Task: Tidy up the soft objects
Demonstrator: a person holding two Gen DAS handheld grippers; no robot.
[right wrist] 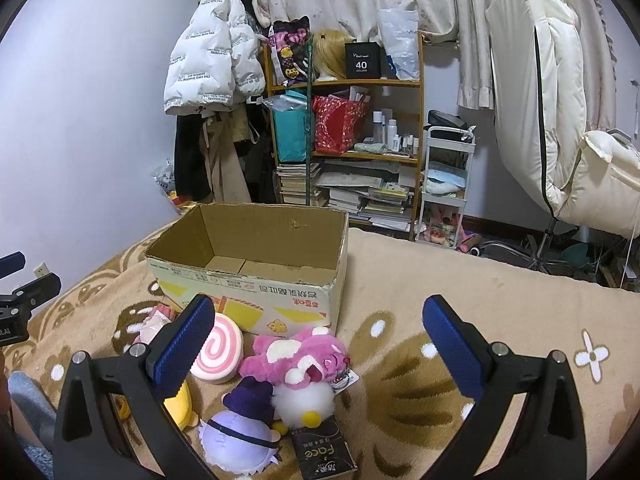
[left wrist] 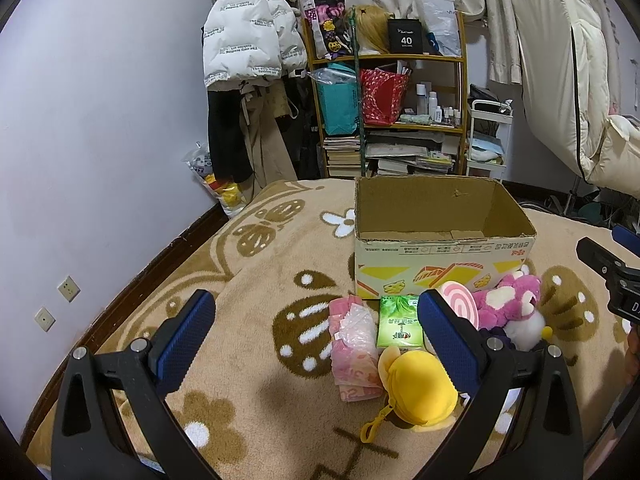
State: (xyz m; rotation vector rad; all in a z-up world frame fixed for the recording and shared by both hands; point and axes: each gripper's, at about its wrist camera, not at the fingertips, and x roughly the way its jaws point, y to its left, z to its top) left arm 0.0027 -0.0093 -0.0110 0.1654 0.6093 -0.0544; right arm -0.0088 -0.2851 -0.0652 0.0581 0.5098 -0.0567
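Note:
An open cardboard box [left wrist: 440, 256] stands empty on the beige blanket [left wrist: 260, 280]; it also shows in the right wrist view [right wrist: 248, 292]. In front of it lie a pink tissue pack [left wrist: 354, 350], a green tissue pack [left wrist: 399, 326], a yellow plush [left wrist: 420, 388], a pink swirl cushion [right wrist: 218, 354], a pink plush [right wrist: 298, 354], a white plush [right wrist: 304, 404], a purple plush [right wrist: 240, 436] and a black pack [right wrist: 324, 454]. My left gripper [left wrist: 316, 336] is open above the packs. My right gripper [right wrist: 318, 348] is open above the plushes.
A wooden shelf [left wrist: 384, 120] full of bags and books stands behind the bed. Jackets [left wrist: 248, 40] hang to its left. A white cart [right wrist: 444, 184] and a cream chair [right wrist: 568, 140] stand at the right. The wall [left wrist: 100, 140] runs along the left.

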